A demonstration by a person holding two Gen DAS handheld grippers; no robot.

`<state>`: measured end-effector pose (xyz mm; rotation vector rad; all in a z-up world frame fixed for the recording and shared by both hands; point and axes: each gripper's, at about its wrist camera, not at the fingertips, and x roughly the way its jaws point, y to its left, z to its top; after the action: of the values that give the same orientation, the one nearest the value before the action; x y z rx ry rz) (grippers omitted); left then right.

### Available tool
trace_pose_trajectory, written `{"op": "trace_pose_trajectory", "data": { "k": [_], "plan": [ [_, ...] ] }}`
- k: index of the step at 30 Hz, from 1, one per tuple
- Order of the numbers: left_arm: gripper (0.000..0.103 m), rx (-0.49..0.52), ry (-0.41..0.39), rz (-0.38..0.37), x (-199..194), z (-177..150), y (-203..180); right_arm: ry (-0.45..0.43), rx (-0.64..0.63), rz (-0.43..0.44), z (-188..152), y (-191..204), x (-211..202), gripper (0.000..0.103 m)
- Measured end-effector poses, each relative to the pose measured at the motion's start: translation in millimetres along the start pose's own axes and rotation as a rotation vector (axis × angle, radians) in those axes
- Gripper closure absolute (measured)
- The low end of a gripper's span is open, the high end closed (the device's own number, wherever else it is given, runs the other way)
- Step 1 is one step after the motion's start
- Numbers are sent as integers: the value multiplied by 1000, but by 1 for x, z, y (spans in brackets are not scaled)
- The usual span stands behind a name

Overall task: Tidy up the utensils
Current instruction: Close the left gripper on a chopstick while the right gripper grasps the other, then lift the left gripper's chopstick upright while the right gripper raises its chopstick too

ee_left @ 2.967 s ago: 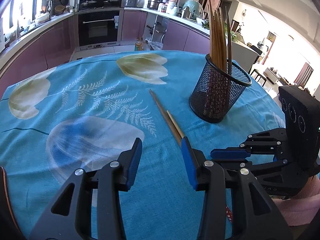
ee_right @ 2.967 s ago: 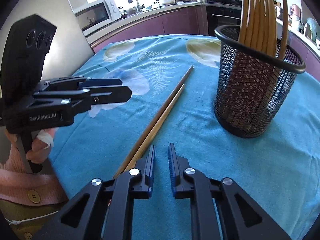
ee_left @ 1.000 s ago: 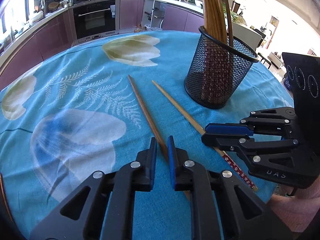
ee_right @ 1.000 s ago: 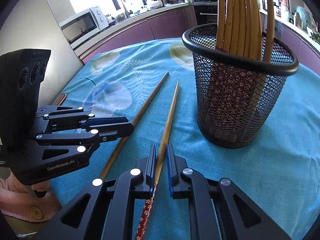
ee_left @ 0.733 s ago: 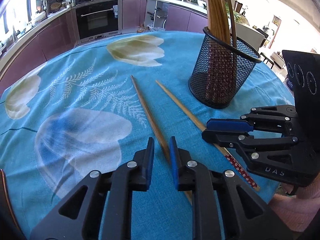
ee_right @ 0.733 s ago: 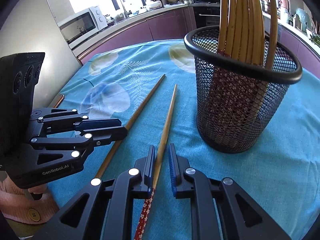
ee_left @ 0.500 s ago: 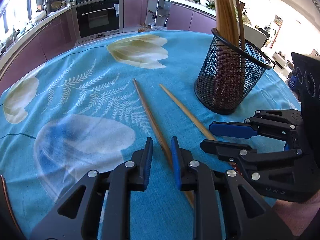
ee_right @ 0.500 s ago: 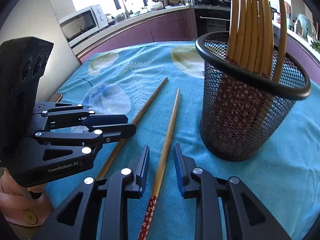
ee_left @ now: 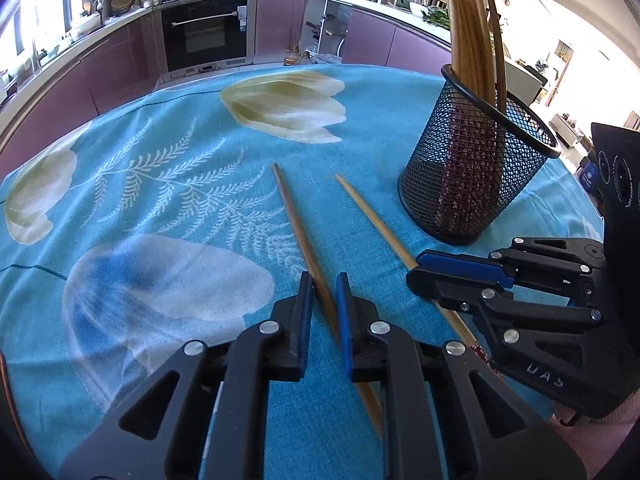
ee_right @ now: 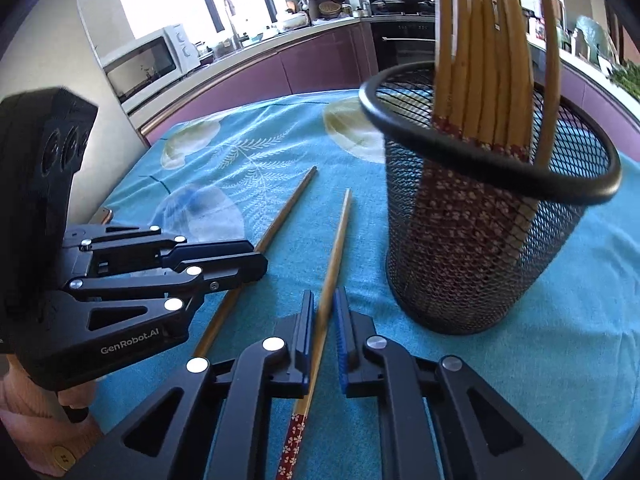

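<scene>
A blue cloth (ee_left: 168,184) with big flowers and fern leaves covers the desk. Two chopsticks lie on it, side by side but not touching.

The left hand-held gripper (ee_left: 322,292) is low over the cloth. Its two fingers sit on each side of the darker chopstick (ee_left: 298,224). The gap between them is small, and the stick runs right through it. The fingers look a tiny bit apart from the stick, so I cannot tell if they are pinching it yet. The thin tip of this stick points away toward the kitchen.

The right hand-held gripper (ee_right: 322,312) is set the same way around the lighter chopstick (ee_right: 338,236). Its fingers are close on both sides of the stick, but I cannot tell if they touch it. This stick has a red end with little white flowers (ee_right: 292,444), and that end lies under the gripper, near the person.

A black wire cup (ee_right: 480,240) stands upright on the cloth, just to the right of the lighter chopstick. Many more chopsticks (ee_right: 492,60) stand in it, with their red flowered ends down at the bottom and their thin tips up.

From the left camera, the right gripper is seen beside the wire cup (ee_left: 472,176). Behind the desk there are purple cupboards, an oven (ee_left: 208,32) and a white microwave (ee_right: 148,64).
</scene>
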<state>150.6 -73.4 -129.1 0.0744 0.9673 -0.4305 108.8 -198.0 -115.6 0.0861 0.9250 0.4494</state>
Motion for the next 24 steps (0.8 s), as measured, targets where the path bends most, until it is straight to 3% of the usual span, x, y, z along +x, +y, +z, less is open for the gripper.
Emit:
{"op": "trace_pose_trajectory", "data": {
  "k": [9,15,24],
  "plan": [
    [95,-24,1,-14,-5,-7,0,-30,33,46,-3,-3,-14,97],
    [95,14,12,-17,-11,-16,-7,-12,-13,77,-4,8,-15,97],
    [89,87,22,7,-5,-12,-16,28,-43,51,-8,15,-4,96]
  ]
}}
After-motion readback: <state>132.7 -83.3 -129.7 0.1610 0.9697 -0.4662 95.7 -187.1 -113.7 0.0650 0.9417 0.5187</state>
